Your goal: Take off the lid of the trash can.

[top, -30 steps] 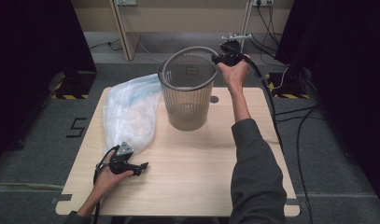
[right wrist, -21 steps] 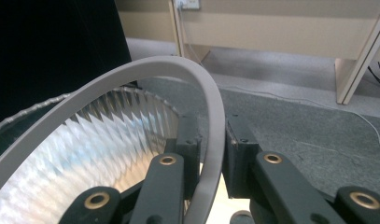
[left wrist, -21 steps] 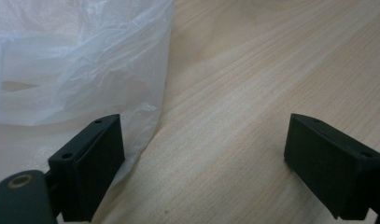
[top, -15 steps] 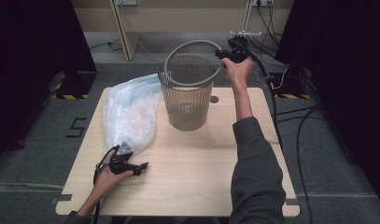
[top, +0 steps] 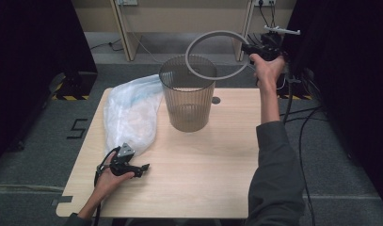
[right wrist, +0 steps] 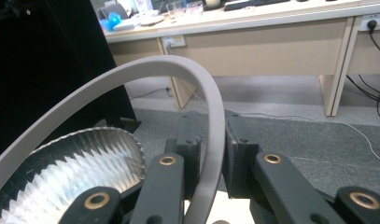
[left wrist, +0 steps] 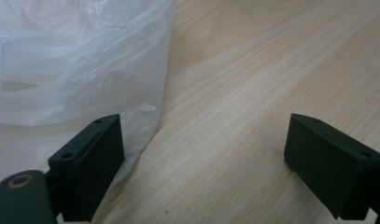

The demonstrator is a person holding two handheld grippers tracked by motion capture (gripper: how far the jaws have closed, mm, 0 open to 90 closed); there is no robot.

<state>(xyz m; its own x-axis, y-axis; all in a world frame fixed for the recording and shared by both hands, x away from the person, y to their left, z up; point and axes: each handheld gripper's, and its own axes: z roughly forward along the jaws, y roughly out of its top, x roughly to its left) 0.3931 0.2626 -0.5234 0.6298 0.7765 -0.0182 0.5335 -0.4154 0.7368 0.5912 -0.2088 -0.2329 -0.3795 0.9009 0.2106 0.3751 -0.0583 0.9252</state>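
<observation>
A ribbed grey plastic bin [top: 187, 96] stands on the far middle of the pale wooden table [top: 203, 174]. A crumpled clear plastic bag [top: 130, 115] lies on the table just left of the bin, touching it. The thin grey plastic ring [top: 212, 54] is up in the air, above and right of the bin.

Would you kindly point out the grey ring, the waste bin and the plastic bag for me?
grey ring [top: 198, 38]: high view, on its upper left arc.
waste bin [top: 187, 106]: high view, on its ribbed front wall.
plastic bag [top: 130, 113]: high view, on its crumpled middle.
</observation>
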